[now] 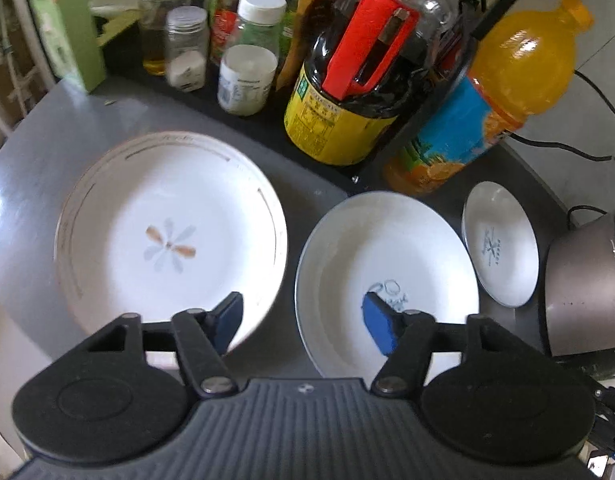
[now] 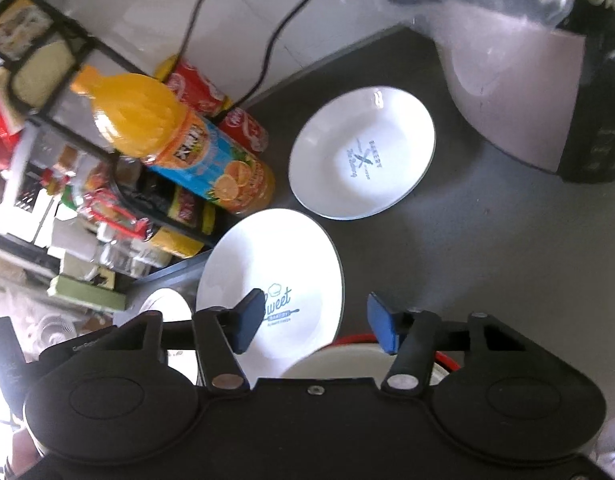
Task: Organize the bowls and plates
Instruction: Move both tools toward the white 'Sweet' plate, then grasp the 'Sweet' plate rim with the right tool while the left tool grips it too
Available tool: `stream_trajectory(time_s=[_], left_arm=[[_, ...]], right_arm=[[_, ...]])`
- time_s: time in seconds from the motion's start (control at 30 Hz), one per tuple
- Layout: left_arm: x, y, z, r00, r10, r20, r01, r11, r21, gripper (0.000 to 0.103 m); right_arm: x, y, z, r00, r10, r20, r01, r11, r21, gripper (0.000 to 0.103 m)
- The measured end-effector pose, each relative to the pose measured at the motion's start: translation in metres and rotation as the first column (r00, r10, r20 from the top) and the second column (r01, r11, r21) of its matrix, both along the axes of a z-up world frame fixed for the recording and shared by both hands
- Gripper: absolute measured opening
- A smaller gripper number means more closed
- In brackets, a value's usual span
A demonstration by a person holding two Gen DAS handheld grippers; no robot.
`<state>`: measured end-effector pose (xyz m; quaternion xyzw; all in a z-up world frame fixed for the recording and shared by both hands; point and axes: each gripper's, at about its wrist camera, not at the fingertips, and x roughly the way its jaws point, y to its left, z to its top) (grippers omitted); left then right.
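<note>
Three white plates lie on the grey counter. The big flower plate (image 1: 171,236) is at the left, a medium plate with blue print (image 1: 387,248) in the middle, and a small plate (image 1: 499,244) at the right. My left gripper (image 1: 305,324) is open above the gap between the big and medium plates, with nothing between its blue pads. In the right wrist view the medium "Sweet" plate (image 2: 275,264) has its right rim between the pads of my open right gripper (image 2: 316,324). The small plate (image 2: 363,152) lies beyond. A white bowl with a red rim (image 2: 331,362) shows just under this gripper.
A black rack (image 1: 243,104) of jars and bottles stands behind the plates, with a dark sauce bottle (image 1: 339,112) and an orange juice bottle (image 1: 519,64). A metallic appliance (image 1: 583,288) stands at the right, and cables run behind it. Red cans (image 2: 243,128) stand by the juice.
</note>
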<state>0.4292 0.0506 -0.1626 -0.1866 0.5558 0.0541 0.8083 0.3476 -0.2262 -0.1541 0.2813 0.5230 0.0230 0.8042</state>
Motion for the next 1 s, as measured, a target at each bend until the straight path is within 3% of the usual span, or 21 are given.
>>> stream_trajectory(time_s=[0.17,0.4,0.53,0.6,1.0], left_arm=[[0.033,0.007,-0.013,0.995,-0.096,-0.024,0.096,0.995,-0.029,0.046],[0.065,0.006,-0.031,0.978,-0.202,-0.048,0.200,0.979,-0.049,0.031],[0.077,0.004,-0.039,0.970,-0.238,-0.054,0.235,0.971,-0.047,0.028],[0.082,0.002,-0.042,0.967,-0.250,-0.057,0.248,0.968,-0.041,0.026],[0.096,-0.010,-0.064,0.947,-0.314,-0.067,0.314,0.949,-0.007,0.019]], right_arm=[[0.015,0.012,-0.015,0.997,-0.050,-0.056,0.049,0.999,-0.019,0.038],[0.025,0.020,-0.031,0.989,-0.104,-0.106,0.101,0.994,-0.038,0.030],[0.032,0.020,-0.040,0.983,-0.126,-0.131,0.121,0.992,-0.042,0.028],[0.035,0.021,-0.044,0.981,-0.130,-0.146,0.125,0.991,-0.043,0.021],[0.060,0.039,-0.070,0.968,-0.068,-0.243,0.030,0.987,-0.158,0.019]])
